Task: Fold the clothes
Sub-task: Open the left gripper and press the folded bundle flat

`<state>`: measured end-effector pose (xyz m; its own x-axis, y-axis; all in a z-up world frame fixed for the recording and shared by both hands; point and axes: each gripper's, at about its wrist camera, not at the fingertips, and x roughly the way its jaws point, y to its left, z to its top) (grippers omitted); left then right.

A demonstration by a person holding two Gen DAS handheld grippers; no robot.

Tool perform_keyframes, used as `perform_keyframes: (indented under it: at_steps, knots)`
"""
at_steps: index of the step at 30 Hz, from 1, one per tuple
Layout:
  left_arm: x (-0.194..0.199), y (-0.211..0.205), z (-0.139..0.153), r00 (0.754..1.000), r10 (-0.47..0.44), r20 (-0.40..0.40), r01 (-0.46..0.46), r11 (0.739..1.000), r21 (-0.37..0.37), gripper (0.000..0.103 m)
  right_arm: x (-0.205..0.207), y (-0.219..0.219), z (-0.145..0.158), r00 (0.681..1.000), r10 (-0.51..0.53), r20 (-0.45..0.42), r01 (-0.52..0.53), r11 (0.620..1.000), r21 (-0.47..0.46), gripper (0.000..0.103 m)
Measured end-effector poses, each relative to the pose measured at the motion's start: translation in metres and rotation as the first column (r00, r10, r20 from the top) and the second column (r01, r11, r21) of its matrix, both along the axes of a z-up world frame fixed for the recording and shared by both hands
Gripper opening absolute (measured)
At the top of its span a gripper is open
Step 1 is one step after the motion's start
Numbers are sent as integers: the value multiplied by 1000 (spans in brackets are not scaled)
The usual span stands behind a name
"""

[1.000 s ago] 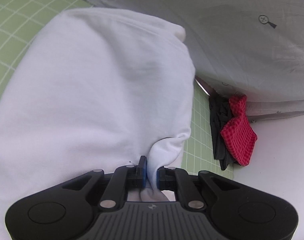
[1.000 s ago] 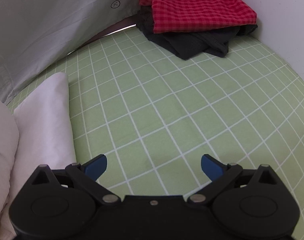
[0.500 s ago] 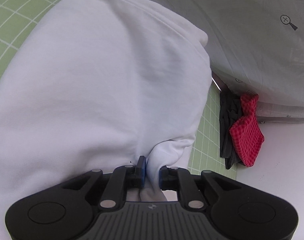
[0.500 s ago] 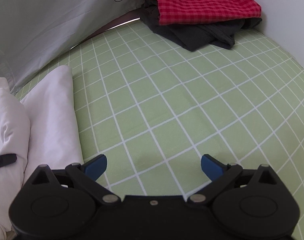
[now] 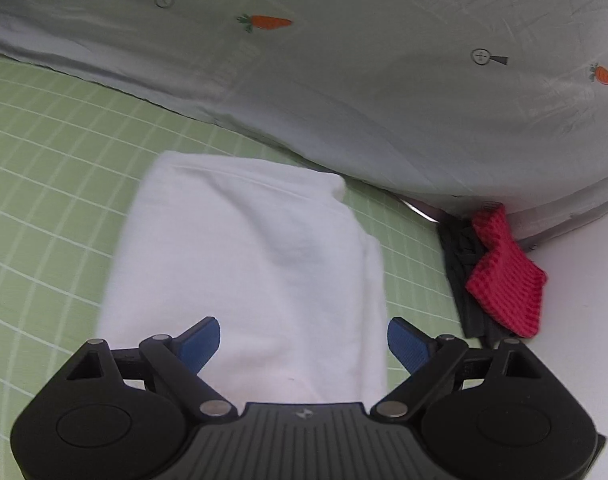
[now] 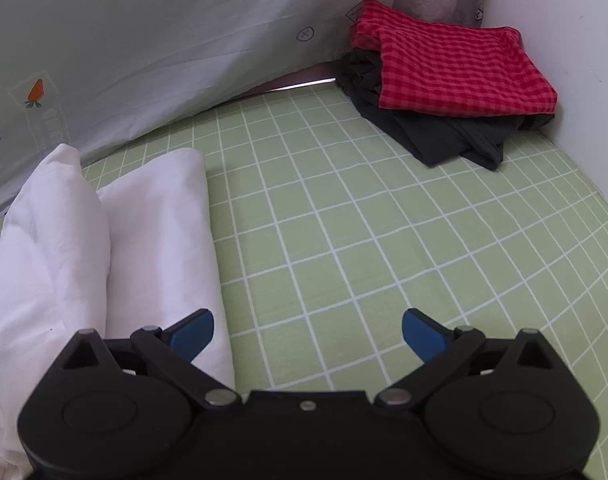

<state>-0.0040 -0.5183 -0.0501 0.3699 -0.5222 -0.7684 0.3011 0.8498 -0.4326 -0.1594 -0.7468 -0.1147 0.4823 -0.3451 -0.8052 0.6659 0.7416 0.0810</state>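
Your left gripper [image 5: 304, 340] stands wide open, blue pads [image 5: 200, 340] spread, gripping nothing; the folded white garment [image 5: 248, 264] lies flat beneath it at centre frame on the green checked sheet [image 5: 52, 184]. Your right gripper [image 6: 308, 332] is equally wide open and empty, over bare sheet at lower centre. In the right wrist view the white garment [image 6: 116, 248] fills the lower left, its folded edge just beside your left-hand pad. A red checked cloth [image 6: 456, 68] sits on a dark garment [image 6: 444, 136] at upper right, against the white wall [image 6: 576, 60]. A grey carrot-print duvet [image 5: 364, 72] runs across the top of the left wrist view
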Motion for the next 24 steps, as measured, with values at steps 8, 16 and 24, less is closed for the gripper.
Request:
perform_keyframes:
  at_steps: [8, 16, 24]
  knots:
    - [1, 70, -48, 990, 140, 0, -136, 958, 251, 91, 41, 26, 12, 988, 138, 67, -140, 990, 27, 102]
    - [-1, 91, -79, 983, 184, -28, -170, 948, 269, 97, 94, 63, -5, 953, 290, 83, -297, 950, 98, 93]
    - [6, 91, -90, 983, 178, -49, -159, 952, 262, 98, 113, 76, -19, 934, 343, 103, -357, 917, 178, 40]
